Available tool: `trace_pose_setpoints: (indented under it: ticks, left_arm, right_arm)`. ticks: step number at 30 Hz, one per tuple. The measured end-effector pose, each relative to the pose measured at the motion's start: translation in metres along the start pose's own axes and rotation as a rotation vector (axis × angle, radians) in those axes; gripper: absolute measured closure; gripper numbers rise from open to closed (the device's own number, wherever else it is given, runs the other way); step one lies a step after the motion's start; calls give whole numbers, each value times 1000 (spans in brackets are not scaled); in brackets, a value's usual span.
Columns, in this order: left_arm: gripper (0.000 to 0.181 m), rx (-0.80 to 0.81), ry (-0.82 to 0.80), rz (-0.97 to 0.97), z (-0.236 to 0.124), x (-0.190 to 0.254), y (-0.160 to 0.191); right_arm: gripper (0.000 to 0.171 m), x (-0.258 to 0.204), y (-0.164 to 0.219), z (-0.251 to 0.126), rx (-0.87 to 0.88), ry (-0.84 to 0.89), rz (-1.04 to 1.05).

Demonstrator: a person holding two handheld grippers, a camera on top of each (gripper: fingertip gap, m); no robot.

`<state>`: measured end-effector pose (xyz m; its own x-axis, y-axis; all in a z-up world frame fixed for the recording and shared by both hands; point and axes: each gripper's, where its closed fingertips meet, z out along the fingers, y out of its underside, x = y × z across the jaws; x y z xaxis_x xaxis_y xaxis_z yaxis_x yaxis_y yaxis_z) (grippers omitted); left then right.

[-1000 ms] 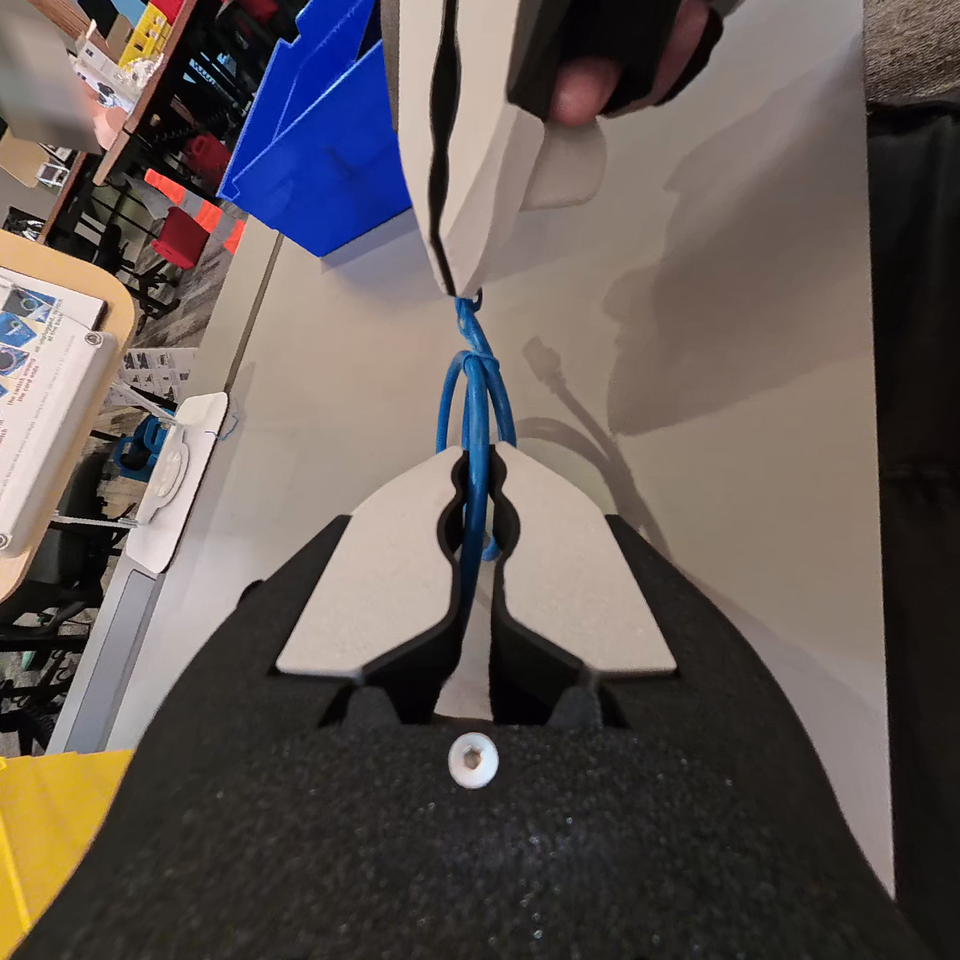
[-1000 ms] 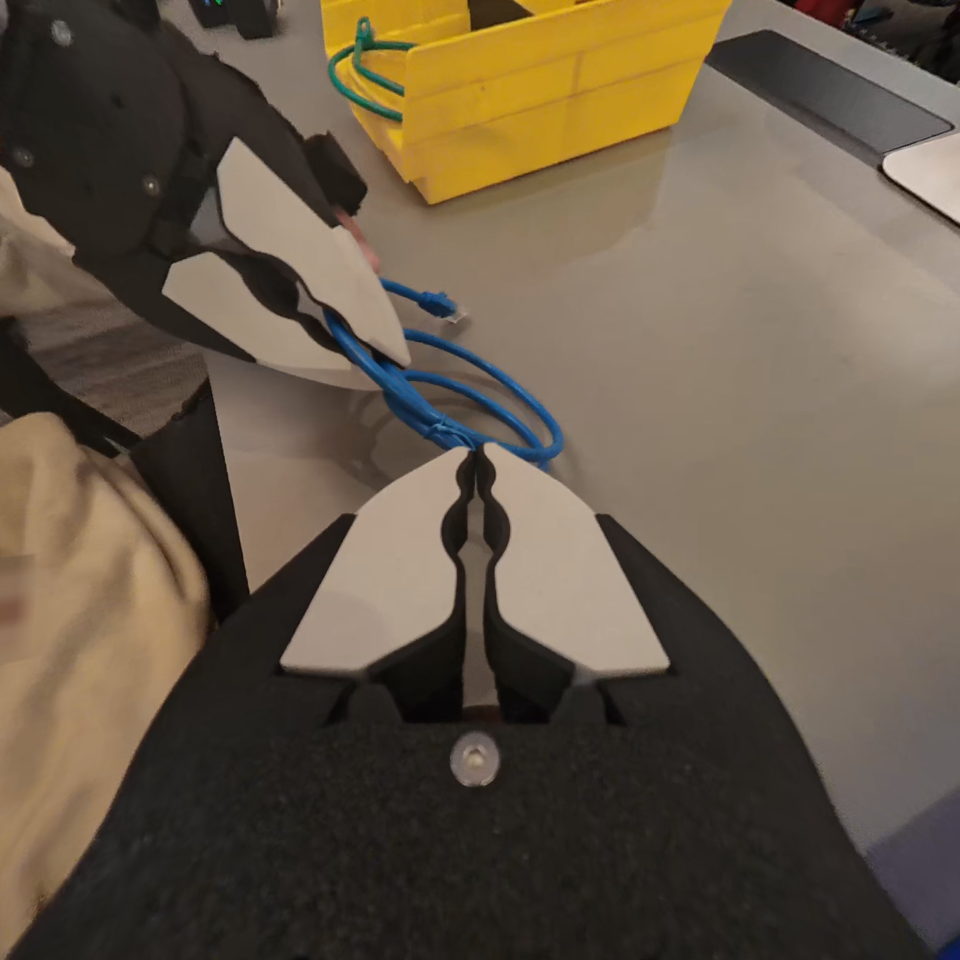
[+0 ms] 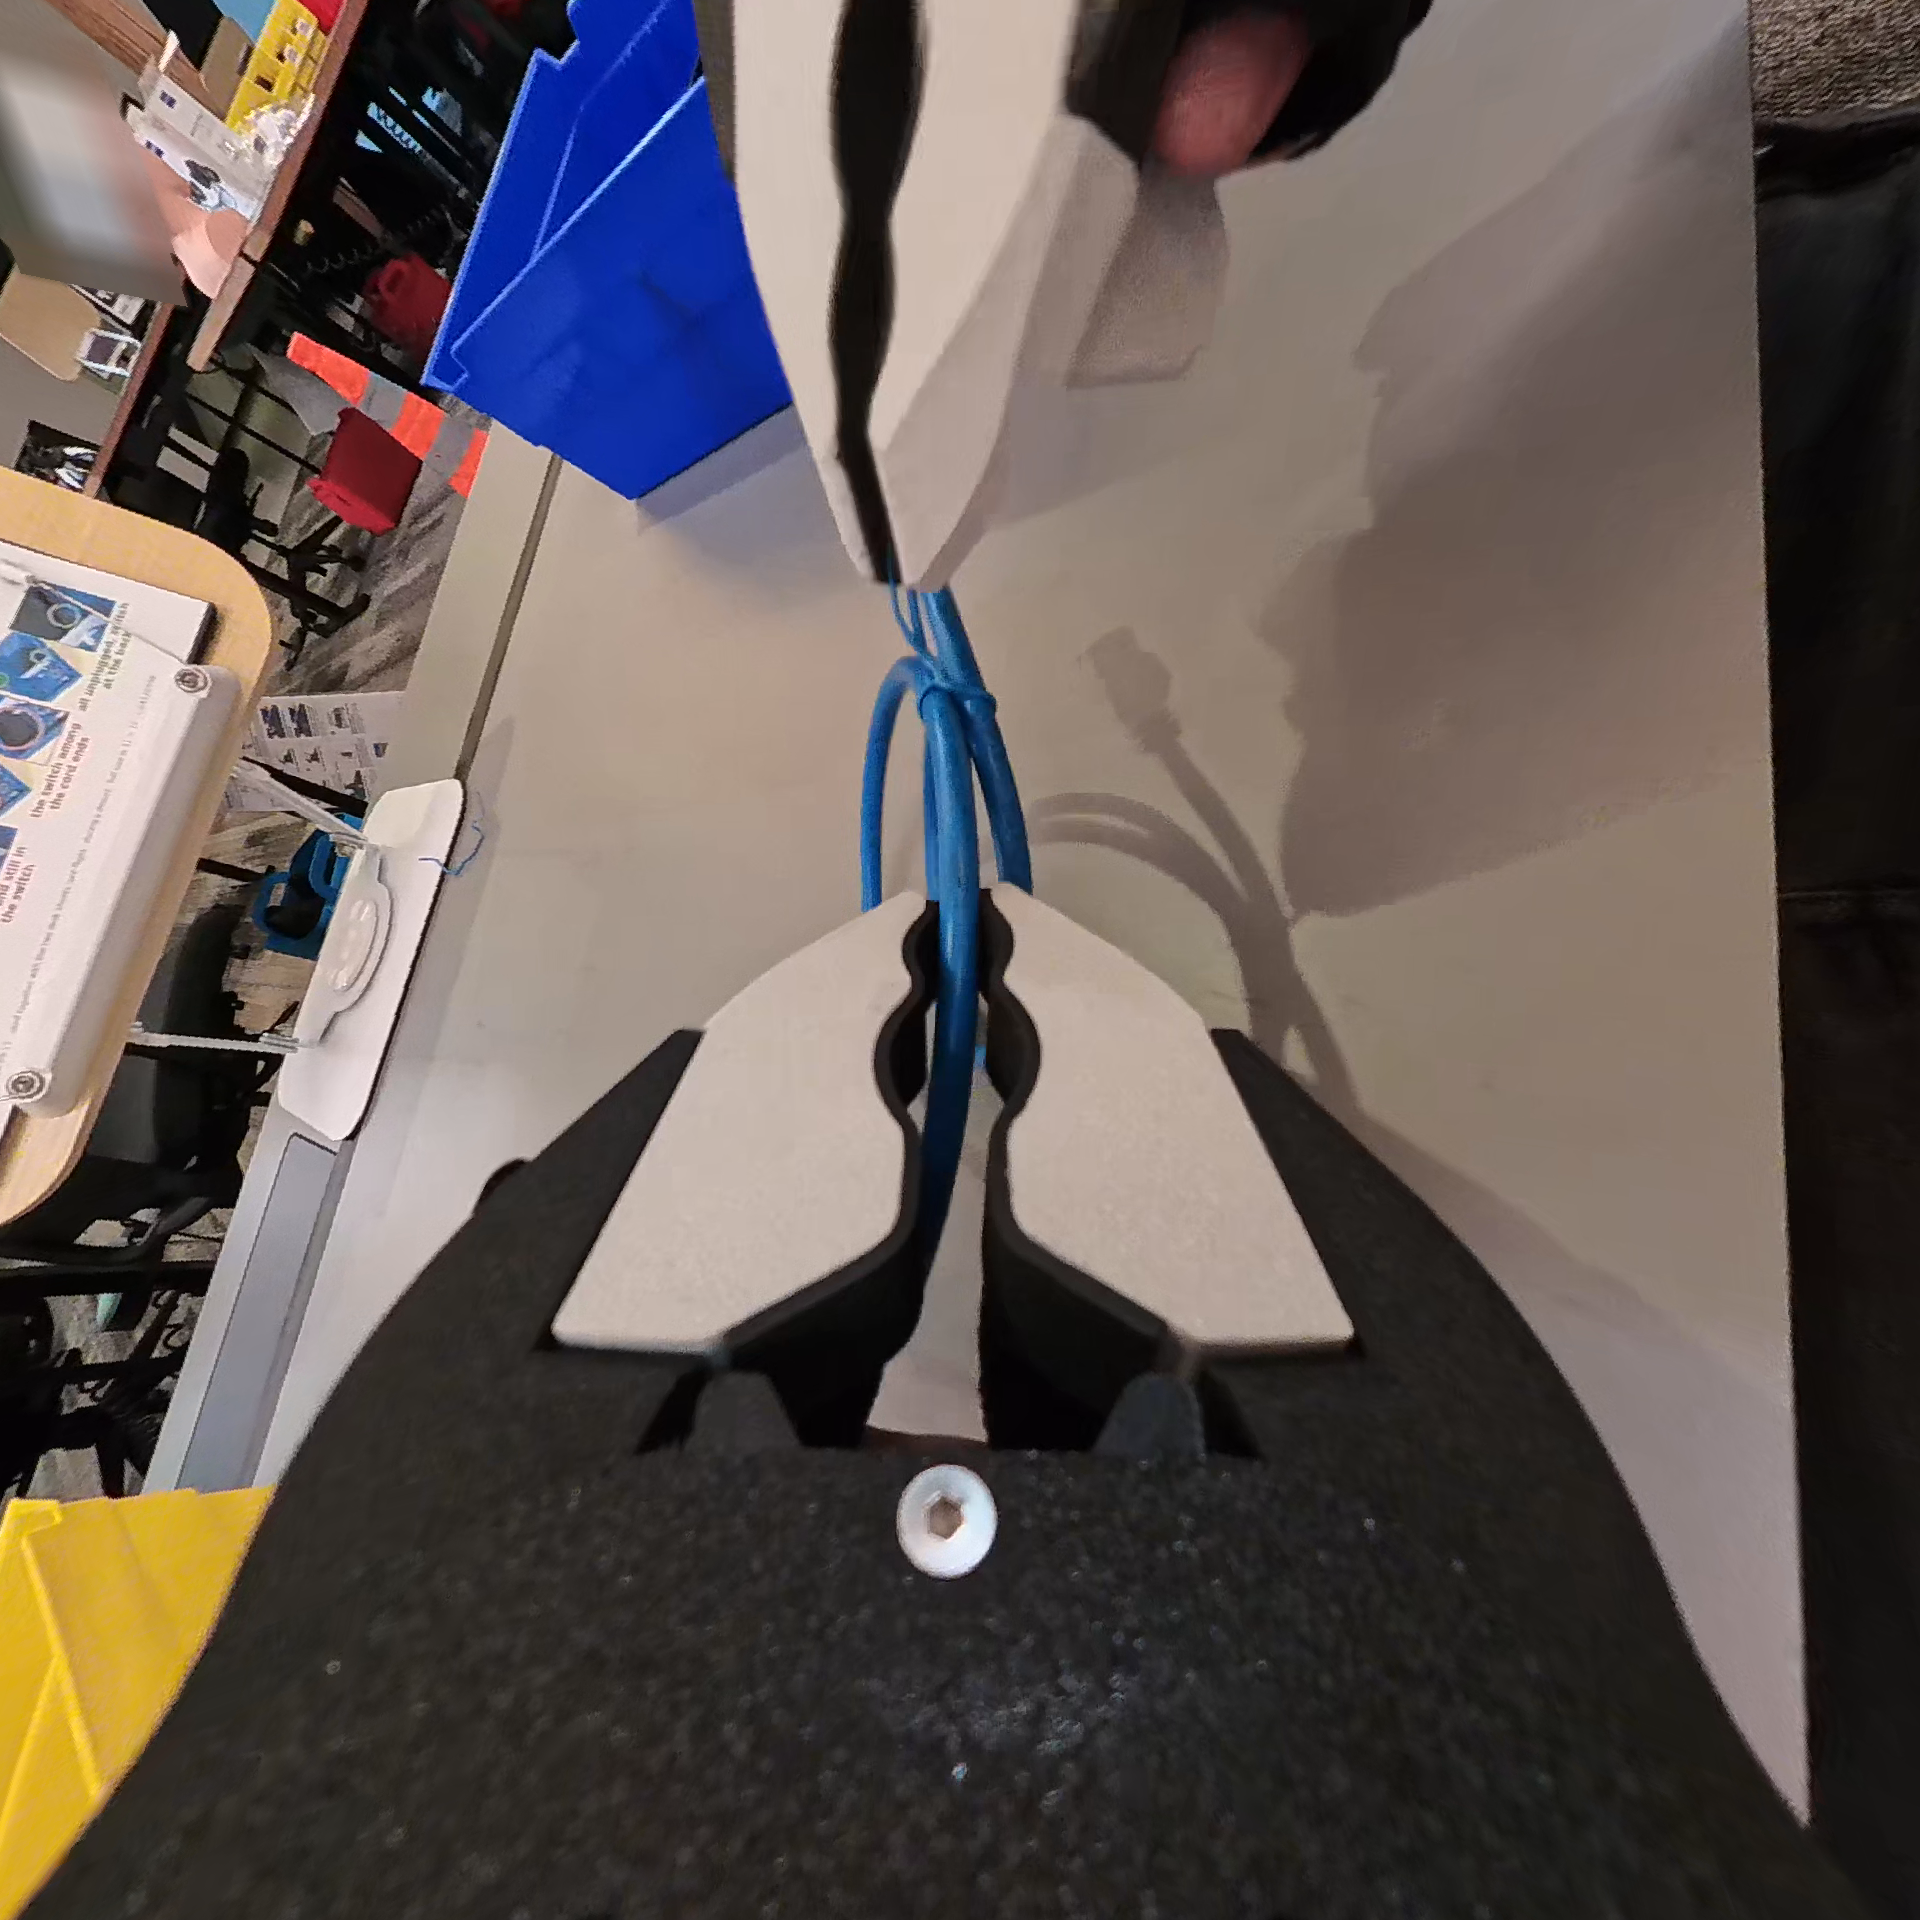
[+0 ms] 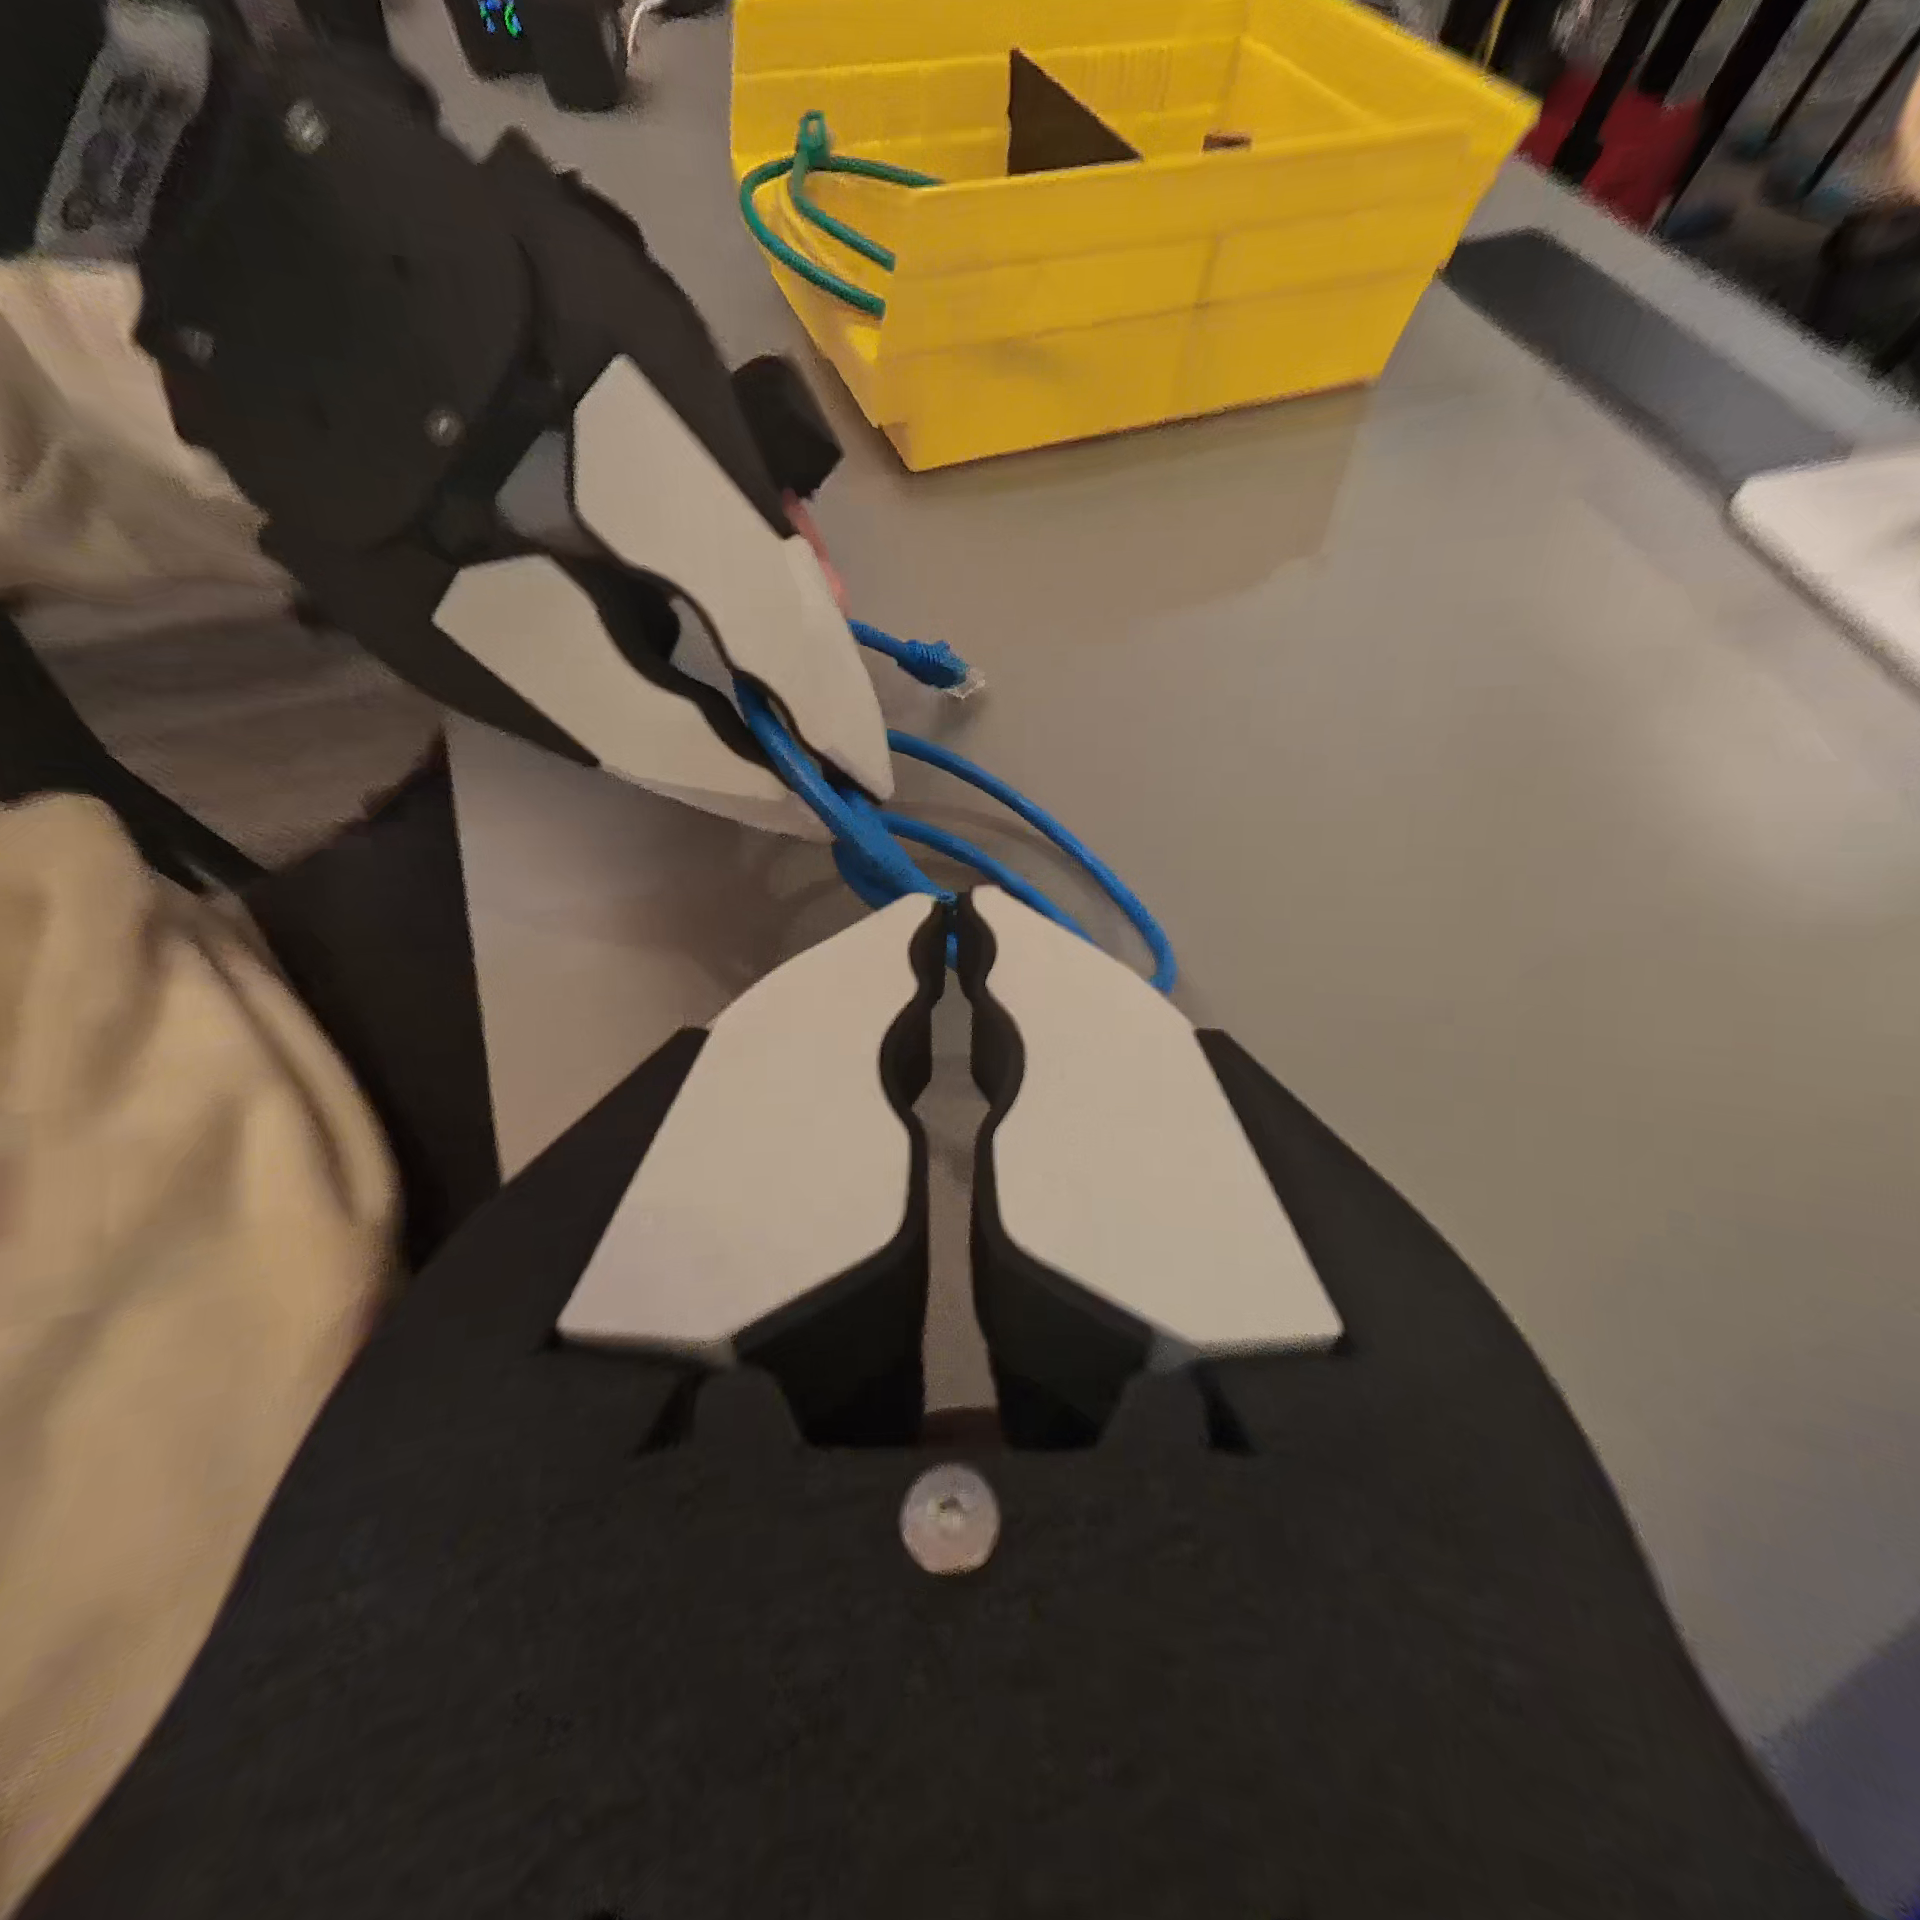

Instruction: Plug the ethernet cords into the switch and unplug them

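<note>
Slight shift only: both hand-held grippers lifted a bit, yellow plastic bin (image 4: 1122,260) now fuller in frame.

Left wrist view: left hand-held gripper (image 3: 956,914) clamped on the coiled blue ethernet cord (image 3: 951,790) above the grey desk (image 3: 1507,1091); right hand-held gripper (image 3: 894,566) pinches the coil's thin blue tie (image 3: 906,623).

Right wrist view: same two grips, loose plug (image 4: 940,665) on desk, green cord (image 4: 810,223) draped over the bin.

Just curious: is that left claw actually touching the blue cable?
Touching. The left wrist view shows the blue cable running between the left gripper's nearly closed fingers, pinched there.
</note>
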<state>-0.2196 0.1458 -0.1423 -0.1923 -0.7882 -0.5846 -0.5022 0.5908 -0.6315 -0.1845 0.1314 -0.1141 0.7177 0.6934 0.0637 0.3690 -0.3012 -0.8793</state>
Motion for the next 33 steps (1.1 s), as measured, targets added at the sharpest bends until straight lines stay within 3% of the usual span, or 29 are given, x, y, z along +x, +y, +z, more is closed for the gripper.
trace_pose_setpoints:
  ticks: [5, 10, 12, 16, 18, 22, 27, 33]
  left_arm:
    - [176, -20, 13, -23, 2, 0, 3]
    - [176, -53, 20, -36, 6, 4, 6]
    - [176, -64, 14, -37, 7, 4, 8]
    - [176, -60, -7, -26, 6, 0, 8]
    - [176, -55, -13, -33, 5, -2, 8]
    - [176, -51, -14, -41, 4, -5, 9]
    - [176, -50, -5, -42, 4, -3, 9]
    - [176, -50, 0, -41, 4, -3, 9]
  right_arm:
    - [170, -9, 4, -2, -61, 182, -542]
    - [170, -19, 17, 4, -123, 159, -661]
    - [170, -16, 21, 5, -140, 167, -642]
    - [166, -8, 20, 1, -138, 126, -369]
    - [152, -1, 23, -2, -151, 107, -236]
    - [153, -4, 17, -3, -83, 21, -46]
    - [165, -8, 5, -1, -30, 59, -140]
    - [167, -8, 8, 2, -42, 64, -149]
